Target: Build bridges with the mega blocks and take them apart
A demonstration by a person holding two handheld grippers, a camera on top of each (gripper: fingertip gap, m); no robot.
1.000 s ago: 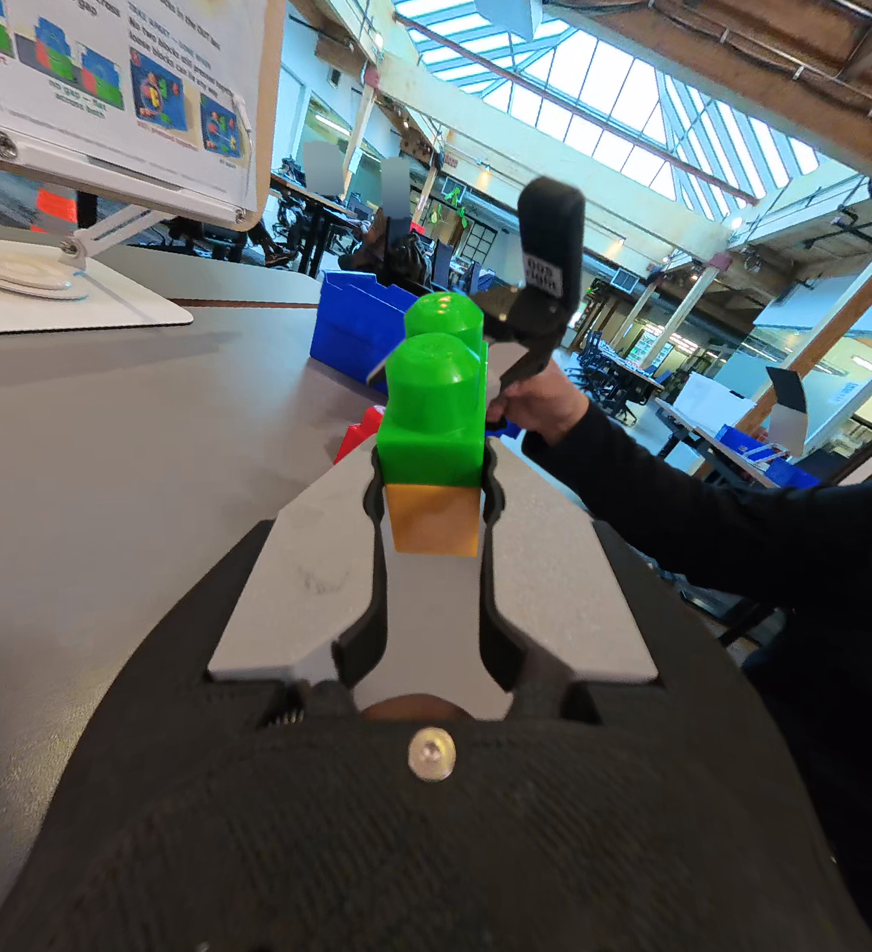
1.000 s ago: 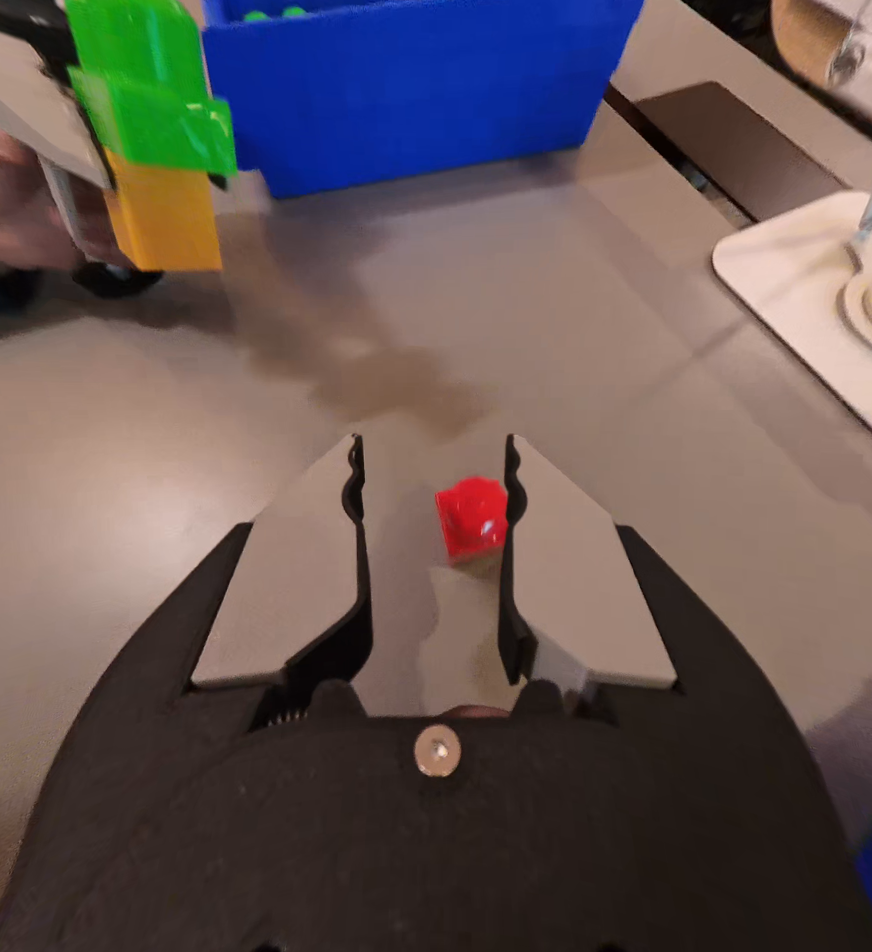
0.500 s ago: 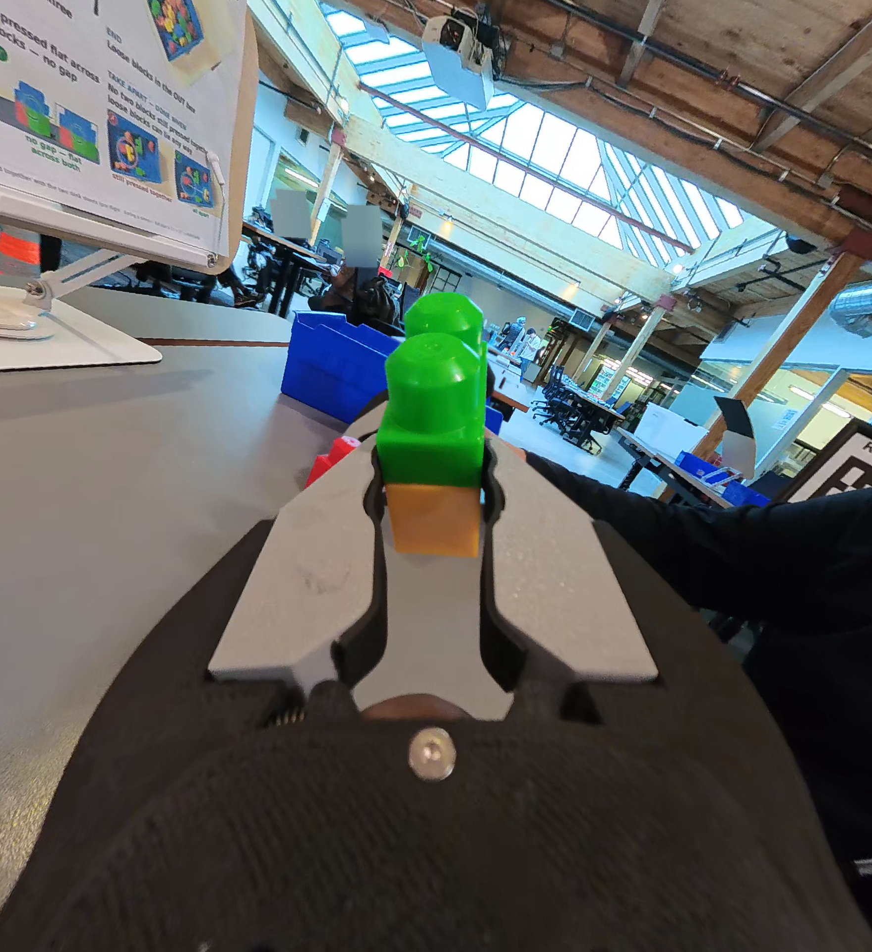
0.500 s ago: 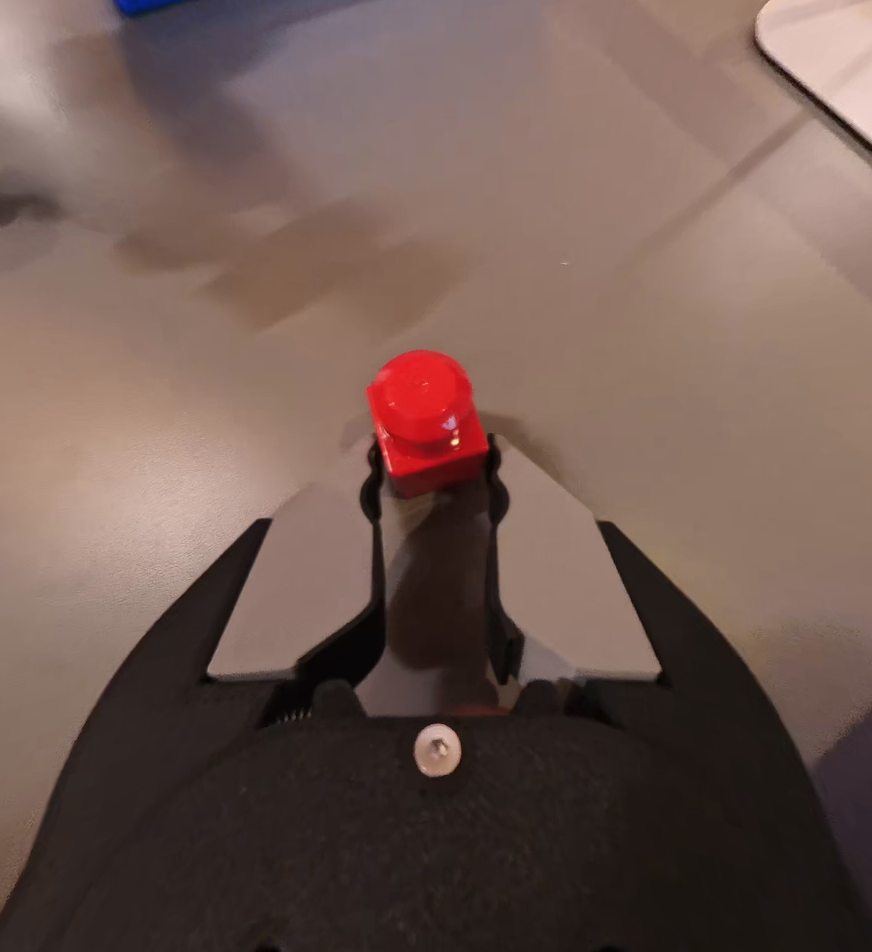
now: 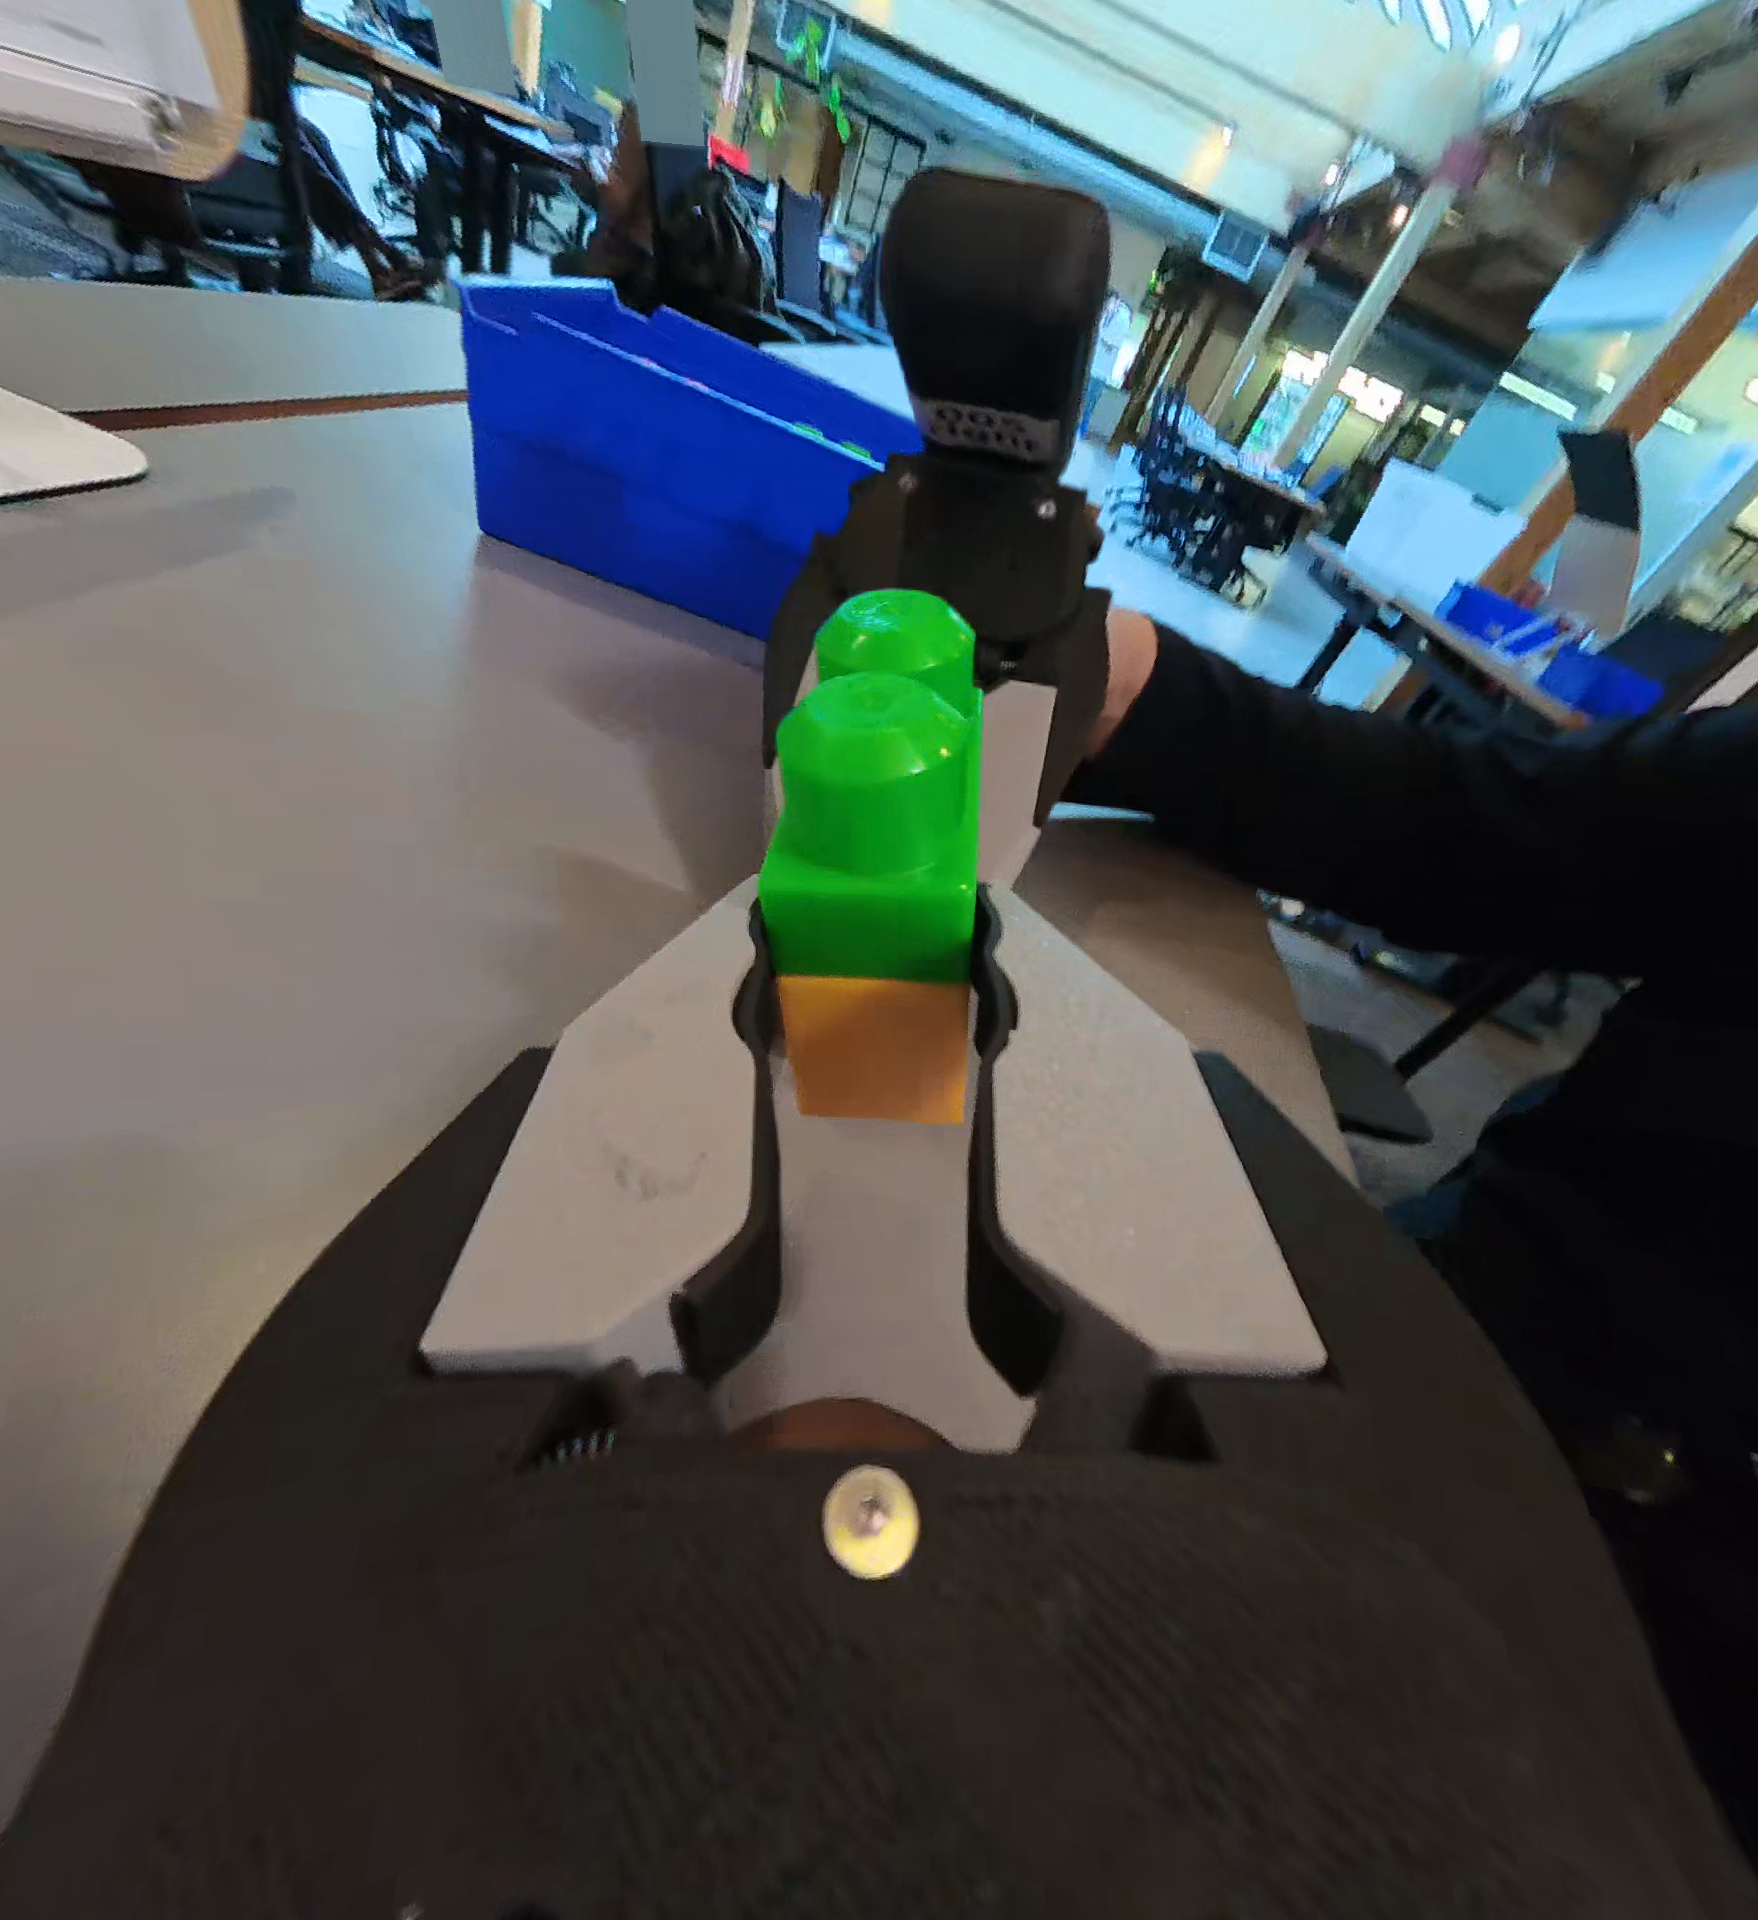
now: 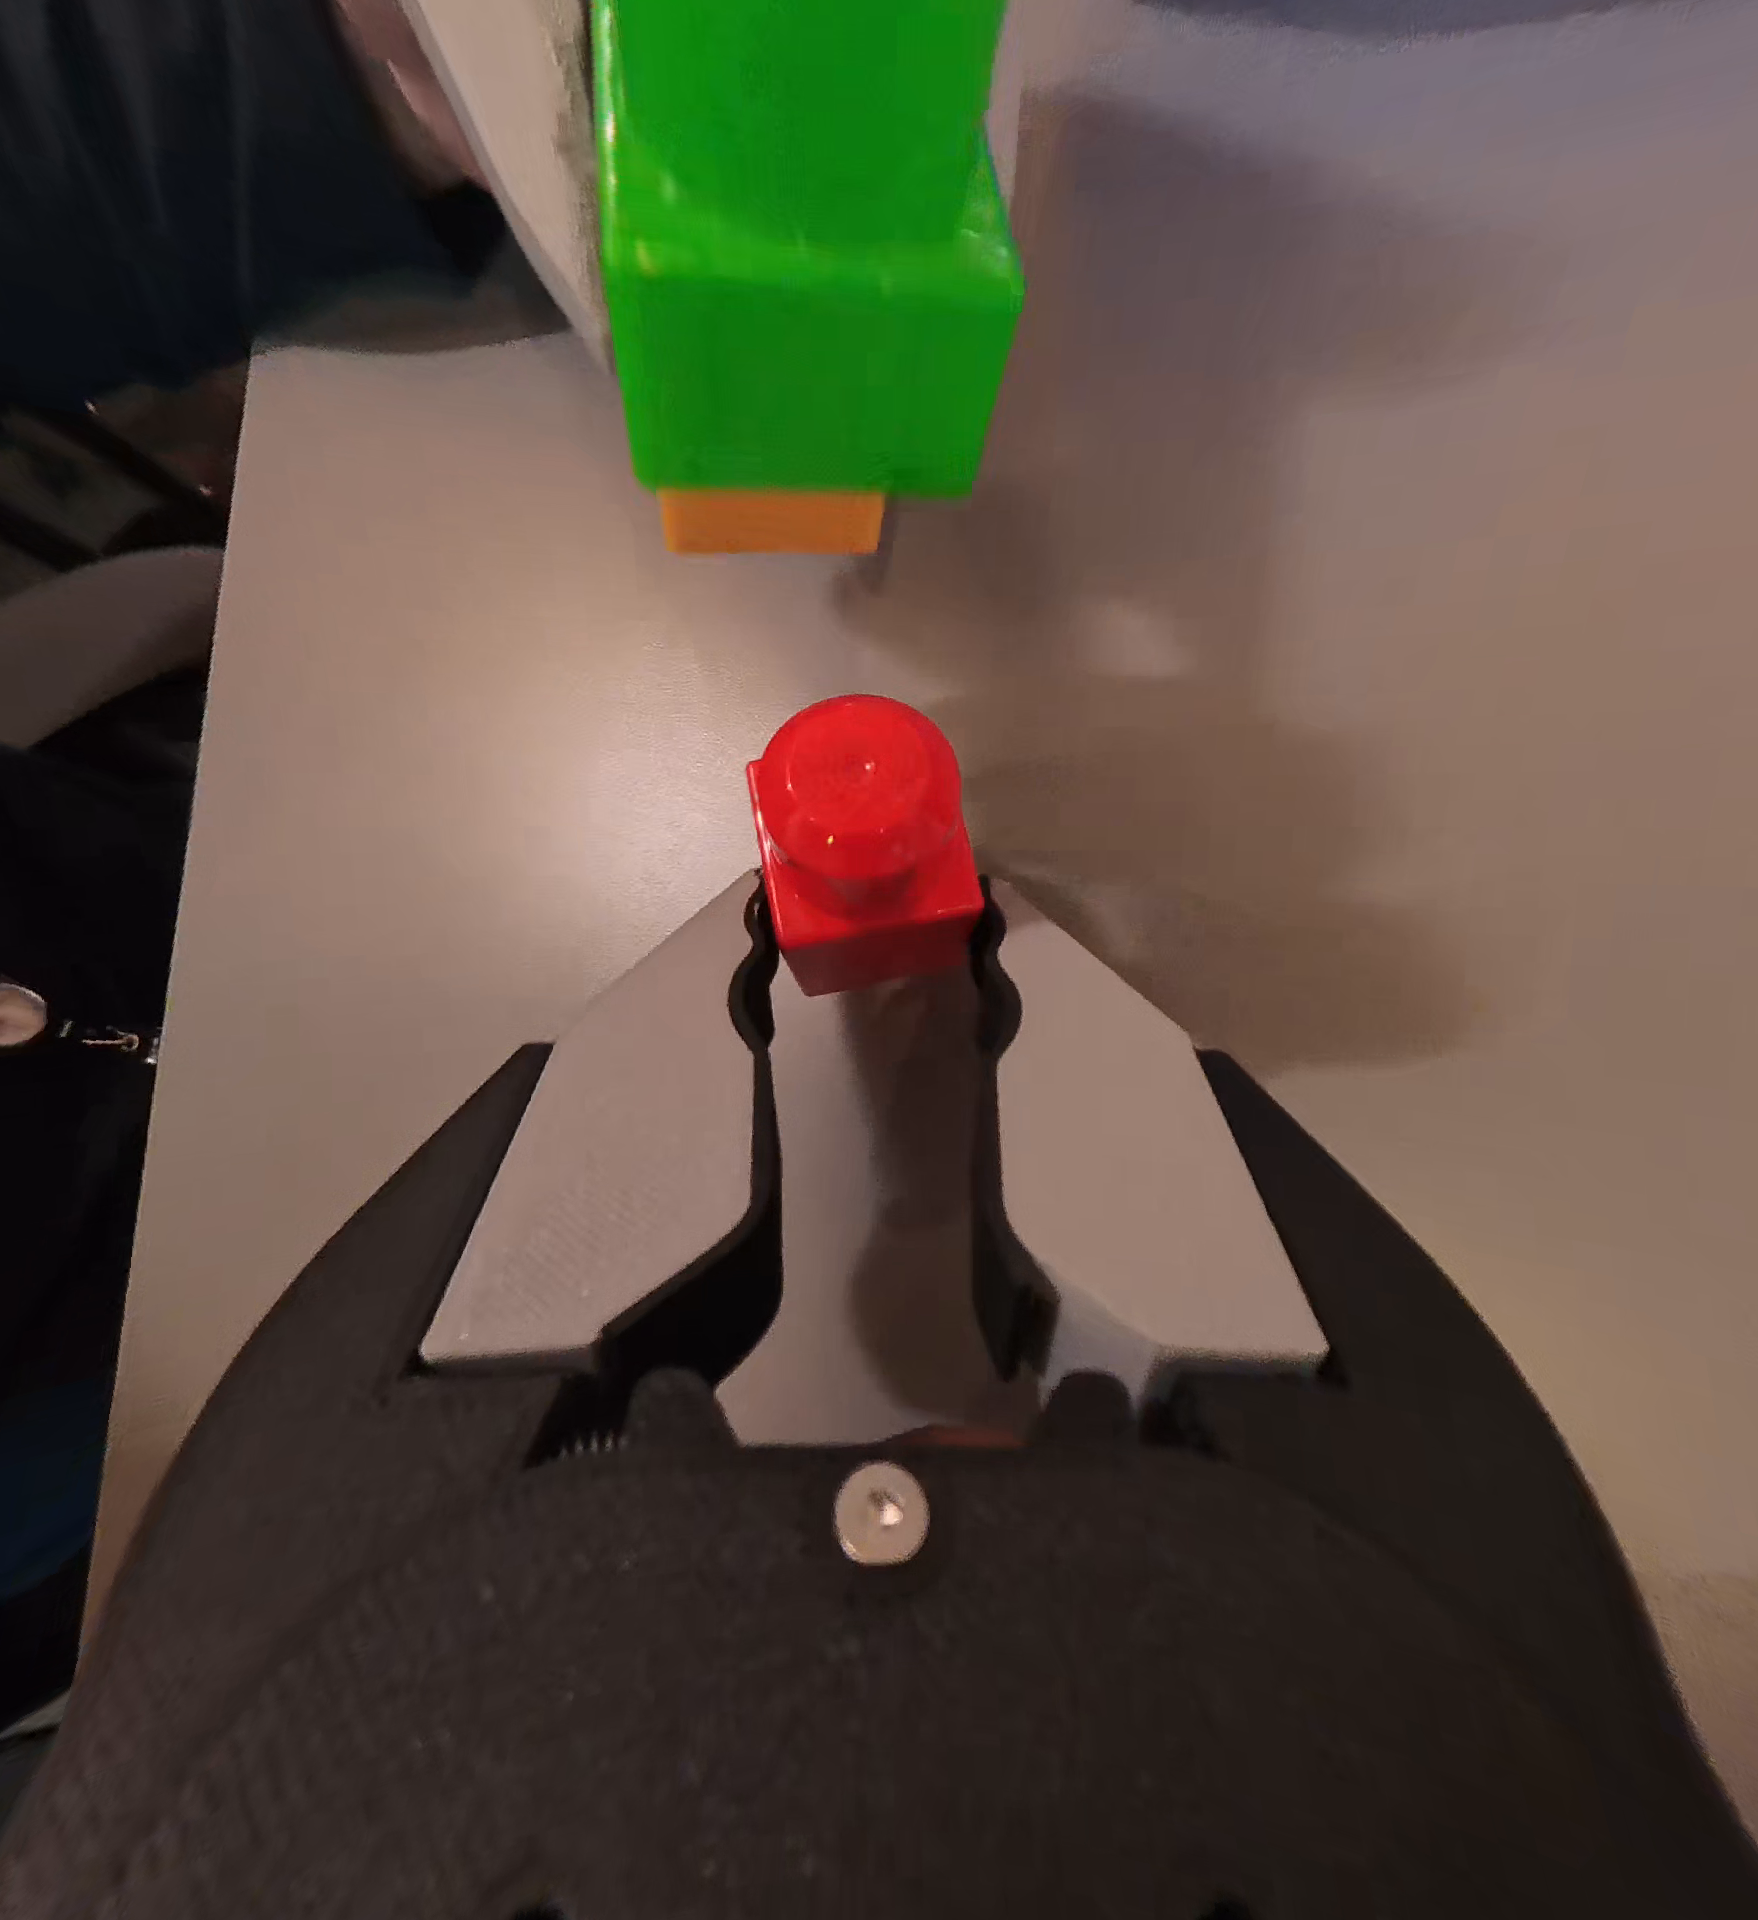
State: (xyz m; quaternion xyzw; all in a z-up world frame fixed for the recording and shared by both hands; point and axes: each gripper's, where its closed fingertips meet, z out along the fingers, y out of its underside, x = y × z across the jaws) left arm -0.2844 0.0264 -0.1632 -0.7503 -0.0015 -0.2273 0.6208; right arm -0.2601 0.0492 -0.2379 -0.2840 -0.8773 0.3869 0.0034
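Observation:
My left gripper point(image 5: 870, 940) is shut on a green two-stud block point(image 5: 870, 821) with an orange block point(image 5: 875, 1049) stuck under it, held above the grey table point(image 5: 283, 831). My right gripper point(image 6: 870, 930) is shut on a small red one-stud block point(image 6: 870, 862), lifted off the table. In the right wrist view the green block point(image 6: 802, 312) and orange block point(image 6: 771, 520) hang just ahead of the red block, a small gap apart. In the left wrist view the right gripper shows right behind the green block point(image 5: 989, 540); the red block is hidden there.
A blue bin point(image 5: 646, 468) stands on the table behind the grippers. A white stand base point(image 5: 2, 447) lies at the far left. The table's edge point(image 6: 200, 727) runs along the left in the right wrist view, with a person's dark sleeve point(image 5: 1426, 831) reaching over it. My right fingertips sit around 8 cm from my left ones.
My right gripper closed on the red block, lifted it and brought it up close to the green-and-orange stack. My left gripper kept its hold and tilted down a little.

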